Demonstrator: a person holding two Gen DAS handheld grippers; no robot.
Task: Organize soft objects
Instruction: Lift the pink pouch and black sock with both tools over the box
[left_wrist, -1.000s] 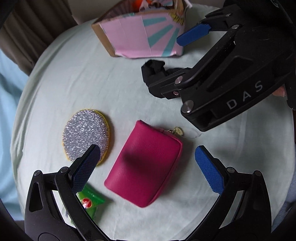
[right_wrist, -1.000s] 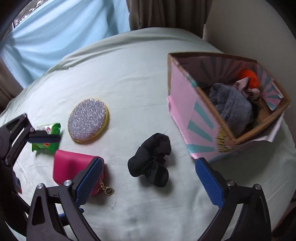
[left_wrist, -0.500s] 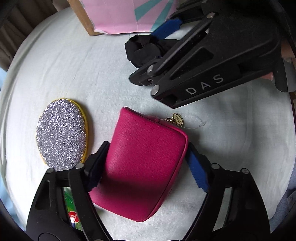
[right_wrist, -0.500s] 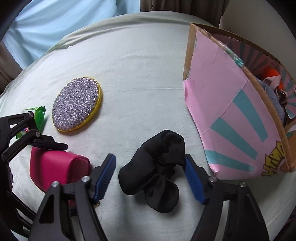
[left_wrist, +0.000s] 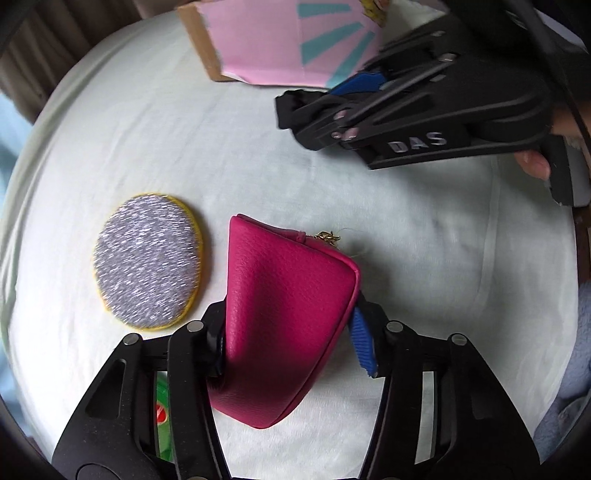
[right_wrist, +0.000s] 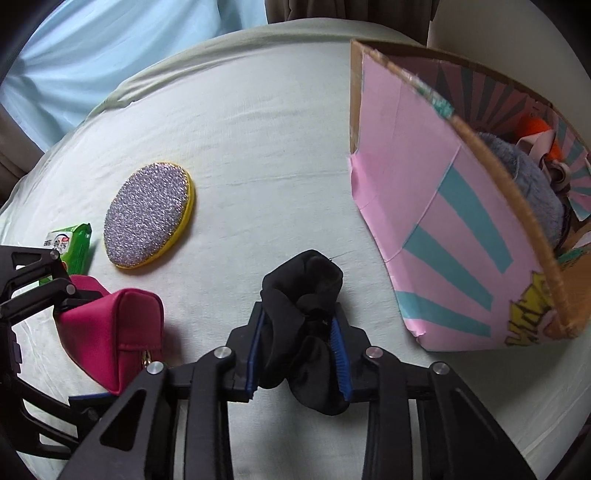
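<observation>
My left gripper (left_wrist: 288, 339) is shut on a magenta zip pouch (left_wrist: 284, 317), squeezing it and tilting it up off the white cloth; the pouch also shows in the right wrist view (right_wrist: 114, 328). My right gripper (right_wrist: 299, 354) is shut on a black scrunchie (right_wrist: 303, 306), which also shows in the left wrist view (left_wrist: 295, 107) next to the box. A pink and teal cardboard box (right_wrist: 443, 229) stands just right of the scrunchie, holding a grey plush (right_wrist: 524, 184) and an orange item (right_wrist: 535, 125).
A round glittery silver pad with a yellow rim (left_wrist: 147, 258) lies left of the pouch, also in the right wrist view (right_wrist: 147, 214). A green packet (right_wrist: 72, 243) lies beyond it. The round table's white cloth (left_wrist: 424, 240) drops at the edges; curtains stand behind.
Both grippers came down and closed: the left on the pouch, now pinched and tipped up, the right on the scrunchie, now bunched between the pads.
</observation>
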